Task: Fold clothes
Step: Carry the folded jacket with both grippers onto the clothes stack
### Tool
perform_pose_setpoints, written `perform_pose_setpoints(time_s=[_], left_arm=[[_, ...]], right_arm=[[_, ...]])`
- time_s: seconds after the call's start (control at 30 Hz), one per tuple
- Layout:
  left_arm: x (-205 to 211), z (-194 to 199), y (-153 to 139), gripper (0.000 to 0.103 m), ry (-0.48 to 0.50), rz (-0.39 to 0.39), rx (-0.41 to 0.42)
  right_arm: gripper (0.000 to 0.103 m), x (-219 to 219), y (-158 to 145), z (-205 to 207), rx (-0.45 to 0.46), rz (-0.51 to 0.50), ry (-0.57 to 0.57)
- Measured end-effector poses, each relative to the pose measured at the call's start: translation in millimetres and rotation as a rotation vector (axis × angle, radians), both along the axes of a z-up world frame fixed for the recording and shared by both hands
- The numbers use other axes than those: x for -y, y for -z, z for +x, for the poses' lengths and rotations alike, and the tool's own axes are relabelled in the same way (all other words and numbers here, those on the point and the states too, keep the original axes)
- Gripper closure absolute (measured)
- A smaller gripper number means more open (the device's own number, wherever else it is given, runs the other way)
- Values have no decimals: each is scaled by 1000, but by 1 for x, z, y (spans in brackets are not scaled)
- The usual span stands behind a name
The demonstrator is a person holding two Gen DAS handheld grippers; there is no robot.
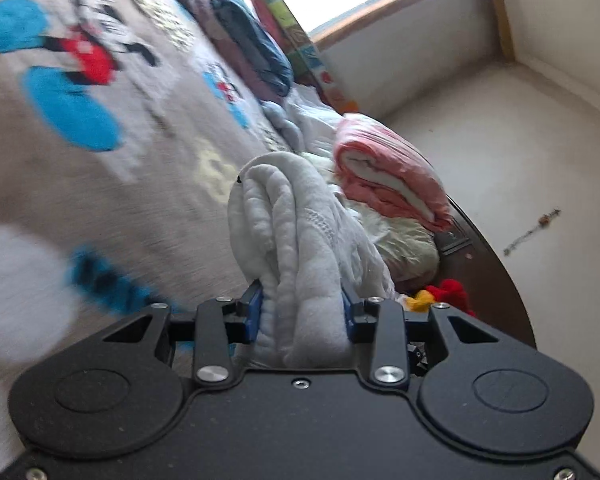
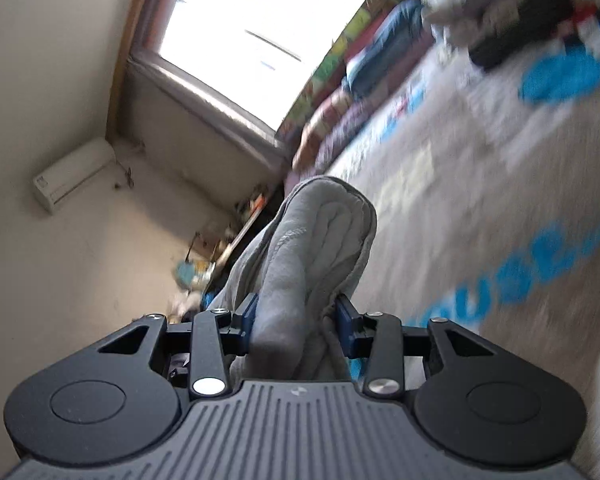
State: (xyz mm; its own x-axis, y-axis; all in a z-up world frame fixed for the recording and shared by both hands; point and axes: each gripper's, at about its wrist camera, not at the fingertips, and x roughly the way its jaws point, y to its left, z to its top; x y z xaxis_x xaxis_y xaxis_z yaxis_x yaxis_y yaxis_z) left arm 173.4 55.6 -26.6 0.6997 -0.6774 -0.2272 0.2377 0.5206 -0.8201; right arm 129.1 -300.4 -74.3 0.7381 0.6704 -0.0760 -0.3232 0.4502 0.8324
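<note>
A light grey quilted garment (image 1: 292, 240) is bunched up between the blue pads of my left gripper (image 1: 302, 312), which is shut on it and holds it above the bed. The same grey garment (image 2: 312, 252) shows in the right wrist view, pinched in thick folds by my right gripper (image 2: 296, 320), also shut on it. Both views are tilted and blurred, so the rest of the garment is hidden behind the folds.
The bed has a beige cartoon-print blanket (image 1: 112, 128) with blue and red figures. A folded pink and white cloth (image 1: 392, 176) lies on a pile by the bed's edge. Dark blue clothes (image 1: 256, 44) lie near the colourful headboard. A window (image 2: 260, 36) and an air conditioner (image 2: 74, 176) are on the wall.
</note>
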Motion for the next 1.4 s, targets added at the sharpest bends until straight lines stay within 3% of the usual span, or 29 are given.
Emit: perform_pose_setpoints(time_s=[0.37, 0.53, 0.83, 0.93, 1.13, 1.23, 1.33, 1.4], left_arm=[[94, 158, -46, 68, 215, -12, 112], [143, 238, -73, 68, 308, -15, 150], [211, 335, -91, 68, 437, -54, 186], [233, 365, -95, 68, 478, -65, 194], [258, 401, -72, 68, 513, -69, 147], [267, 409, -59, 68, 522, -59, 125], [278, 411, -49, 68, 492, 40, 109], [284, 411, -40, 68, 456, 133, 94]], right_arm=[[62, 76, -41, 57, 143, 5, 282], [62, 112, -76, 106, 168, -11, 444], [62, 165, -125, 186, 247, -95, 675], [62, 180, -122, 208, 229, -98, 742], [62, 197, -94, 240, 195, -62, 854], [61, 196, -83, 250, 172, -103, 902], [48, 191, -77, 256, 73, -225, 985], [30, 190, -76, 263, -9, -363, 1038]])
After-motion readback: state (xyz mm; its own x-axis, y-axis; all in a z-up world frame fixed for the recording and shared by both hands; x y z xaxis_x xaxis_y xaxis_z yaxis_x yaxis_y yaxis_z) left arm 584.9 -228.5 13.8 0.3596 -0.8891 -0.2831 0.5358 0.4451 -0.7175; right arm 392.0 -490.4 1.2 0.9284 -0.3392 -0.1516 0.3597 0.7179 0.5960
